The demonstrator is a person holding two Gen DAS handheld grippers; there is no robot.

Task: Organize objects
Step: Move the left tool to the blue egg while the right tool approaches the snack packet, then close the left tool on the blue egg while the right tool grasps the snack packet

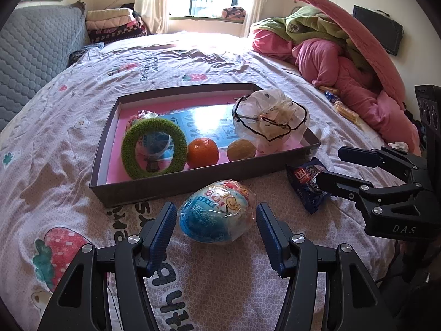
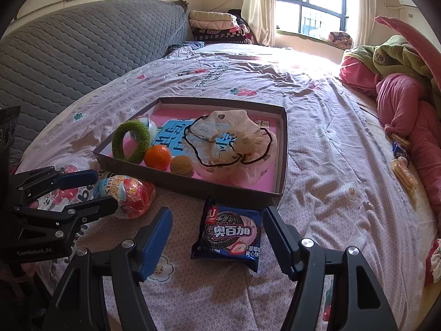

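Note:
A blue and red plastic-wrapped toy egg (image 1: 215, 215) lies on the bedsheet in front of the brown tray box (image 1: 176, 184). My left gripper (image 1: 216, 222) stands open around the egg, with a gap showing at each pad. A dark blue cookie packet (image 2: 228, 234) lies flat near the box's corner (image 2: 275, 193). My right gripper (image 2: 217, 220) is open astride the packet and does not press on it. In the box are a green fuzzy ring (image 1: 155, 125), an orange (image 1: 203, 153), a brown ball (image 1: 241, 150) and a sheer frilly cap (image 1: 270, 118).
A heap of pink and green bedding (image 1: 344, 55) fills the bed's right side, with small snack packs (image 2: 402, 171) beside it. A grey quilted headboard (image 2: 69, 55) borders the left. Folded blankets (image 2: 215, 22) sit by the window.

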